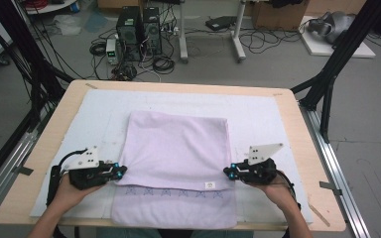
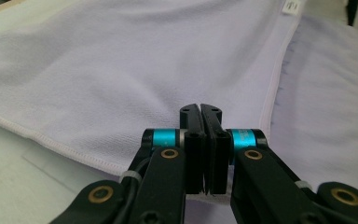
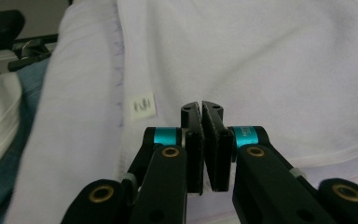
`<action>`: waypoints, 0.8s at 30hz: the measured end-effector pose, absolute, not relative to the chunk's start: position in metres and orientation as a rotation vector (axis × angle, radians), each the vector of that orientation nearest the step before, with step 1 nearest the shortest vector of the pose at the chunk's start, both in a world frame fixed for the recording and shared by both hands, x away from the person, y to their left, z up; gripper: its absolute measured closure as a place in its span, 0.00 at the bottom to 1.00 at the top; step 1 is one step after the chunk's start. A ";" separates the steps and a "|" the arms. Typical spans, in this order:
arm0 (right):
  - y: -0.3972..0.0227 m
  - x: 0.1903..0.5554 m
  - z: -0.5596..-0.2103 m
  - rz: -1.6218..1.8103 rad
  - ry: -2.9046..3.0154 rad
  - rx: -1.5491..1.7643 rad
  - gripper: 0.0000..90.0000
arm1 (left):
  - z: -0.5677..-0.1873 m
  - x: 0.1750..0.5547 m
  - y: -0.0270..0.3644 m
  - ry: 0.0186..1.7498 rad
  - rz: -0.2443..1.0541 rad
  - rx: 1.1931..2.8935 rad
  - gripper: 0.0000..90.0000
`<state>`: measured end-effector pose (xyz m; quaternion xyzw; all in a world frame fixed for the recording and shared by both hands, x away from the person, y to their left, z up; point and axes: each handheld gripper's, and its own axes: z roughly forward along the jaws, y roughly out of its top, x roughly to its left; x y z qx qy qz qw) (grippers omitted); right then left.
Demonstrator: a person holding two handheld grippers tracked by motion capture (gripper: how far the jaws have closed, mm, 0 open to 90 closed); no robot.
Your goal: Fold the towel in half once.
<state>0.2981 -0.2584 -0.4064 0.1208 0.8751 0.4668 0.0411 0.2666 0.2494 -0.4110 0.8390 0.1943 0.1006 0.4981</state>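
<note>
One pale lilac terry towel (image 1: 178, 148), partly folded, lay between the two grippers on one white table cover (image 1: 99, 114). The left gripper (image 1: 121, 170) and right gripper (image 1: 226, 172) had their jaws clamped together, each apparently pinching the folded layer's side edge (the cloth at the pads was hidden). To fold well, both should probably lift evenly, keeping that edge taut. One small label (image 3: 143, 106) sat left of the right gripper's jaws.

Pale lilac towel (image 1: 178, 148) lies folded flat mid-table; its stitched, tagged lower layer juts toward the near edge.
</note>
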 end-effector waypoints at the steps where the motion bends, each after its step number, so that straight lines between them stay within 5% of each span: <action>1: -0.260 0.294 -0.405 1.436 2.698 0.354 0.97 | -0.411 0.258 0.252 0.463 0.226 2.019 0.97; 4: -0.265 0.274 -0.399 1.518 2.739 0.265 0.91 | -0.408 0.238 0.256 0.425 0.191 2.026 0.96; 5: -0.266 0.271 -0.397 1.540 2.748 0.262 0.82 | -0.406 0.236 0.257 0.426 0.185 2.020 0.90; 9: -0.267 0.284 -0.393 1.524 2.704 0.349 0.76 | -0.400 0.250 0.252 0.454 0.217 1.993 0.74; 24: -0.254 0.433 -0.407 1.093 2.526 0.885 0.62 | -0.425 0.390 0.232 0.905 0.474 1.997 0.59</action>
